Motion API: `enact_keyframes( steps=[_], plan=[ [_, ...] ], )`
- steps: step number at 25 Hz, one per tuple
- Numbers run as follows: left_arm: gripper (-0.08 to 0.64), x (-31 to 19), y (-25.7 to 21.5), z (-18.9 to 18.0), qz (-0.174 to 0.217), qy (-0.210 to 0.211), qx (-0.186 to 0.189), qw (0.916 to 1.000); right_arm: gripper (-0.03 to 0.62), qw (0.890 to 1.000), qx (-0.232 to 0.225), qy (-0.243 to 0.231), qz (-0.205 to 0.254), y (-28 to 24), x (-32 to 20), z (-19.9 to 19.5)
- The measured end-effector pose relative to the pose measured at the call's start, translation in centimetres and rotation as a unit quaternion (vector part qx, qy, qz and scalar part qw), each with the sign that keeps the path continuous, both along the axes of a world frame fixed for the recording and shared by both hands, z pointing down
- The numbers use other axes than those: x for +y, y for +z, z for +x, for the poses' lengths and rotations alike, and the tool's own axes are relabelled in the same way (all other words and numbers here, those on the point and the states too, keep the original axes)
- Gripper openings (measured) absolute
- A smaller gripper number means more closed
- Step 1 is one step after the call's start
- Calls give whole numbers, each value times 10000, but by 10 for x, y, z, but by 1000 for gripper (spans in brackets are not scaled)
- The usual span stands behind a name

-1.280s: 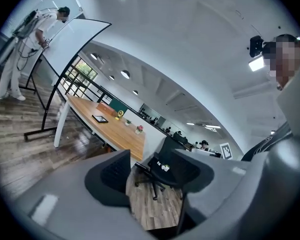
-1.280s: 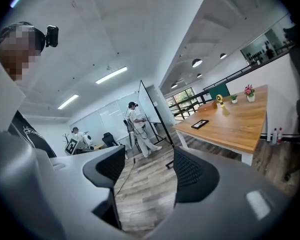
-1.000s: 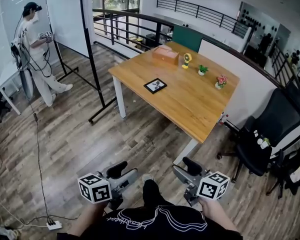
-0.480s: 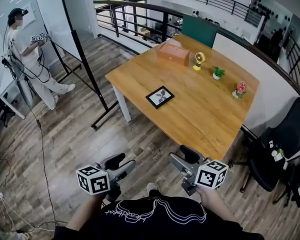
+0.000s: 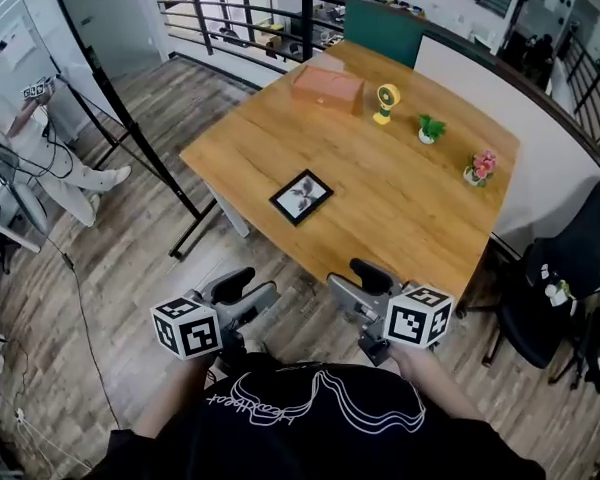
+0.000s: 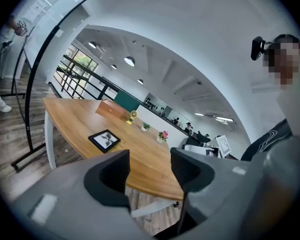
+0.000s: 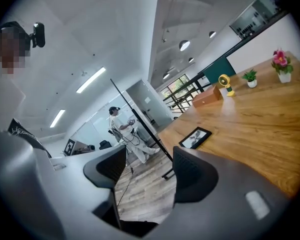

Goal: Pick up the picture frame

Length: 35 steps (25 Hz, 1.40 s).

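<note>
The black rectangular picture frame [image 5: 301,197] lies flat on the light wooden counter [image 5: 400,218], near its left edge and well apart from both tools. Its print looks like a leafy sprig, though it is too small to be sure. The left tool [image 5: 244,290] and the right tool [image 5: 357,282] hover just off the counter's near edge, each with jaws apart and nothing between them. A brown wooden box [image 5: 327,88] sits at the far end.

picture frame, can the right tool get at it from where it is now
Probably not yet: the right tool hangs open and empty short of the table, and the picture frame lies flat well in from its edge. Nothing stands between them.
</note>
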State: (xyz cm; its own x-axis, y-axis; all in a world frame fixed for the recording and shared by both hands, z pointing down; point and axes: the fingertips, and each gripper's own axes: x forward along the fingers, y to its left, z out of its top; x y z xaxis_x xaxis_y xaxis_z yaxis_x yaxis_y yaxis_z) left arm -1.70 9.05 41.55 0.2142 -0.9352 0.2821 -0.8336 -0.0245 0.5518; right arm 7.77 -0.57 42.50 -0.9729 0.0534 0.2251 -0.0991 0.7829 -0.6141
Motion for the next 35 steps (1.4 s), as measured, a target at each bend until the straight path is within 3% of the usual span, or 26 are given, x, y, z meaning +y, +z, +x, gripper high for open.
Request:
enact_keyframes(
  steps=[4,11,17,22,31,35],
  plan=[
    [249,-36,14,-24,-110,284,74,9995,301,9992,139,371,-56,16,-32,-12],
    [249,-117,24,-78,-334,1248,-46,9916,301,9914,309,1264,-132,23,-92,-49],
    [249,-190,38,-140,-506,2079,38,9768,301,9766,586,2064,-113,34,-139,-95],
    [249,-228,64,-175,-781,2755,22,9581,299,9638,833,2533,-87,48,-161,-128],
    [249,-268,103,-200,-1106,3460,-57,9317,295,9490,1529,2754,-113,96,-173,-160],
    [249,-270,127,-203,-1337,3632,-118,9220,295,9452,1686,2762,-436,120,-169,-169]
  ],
)
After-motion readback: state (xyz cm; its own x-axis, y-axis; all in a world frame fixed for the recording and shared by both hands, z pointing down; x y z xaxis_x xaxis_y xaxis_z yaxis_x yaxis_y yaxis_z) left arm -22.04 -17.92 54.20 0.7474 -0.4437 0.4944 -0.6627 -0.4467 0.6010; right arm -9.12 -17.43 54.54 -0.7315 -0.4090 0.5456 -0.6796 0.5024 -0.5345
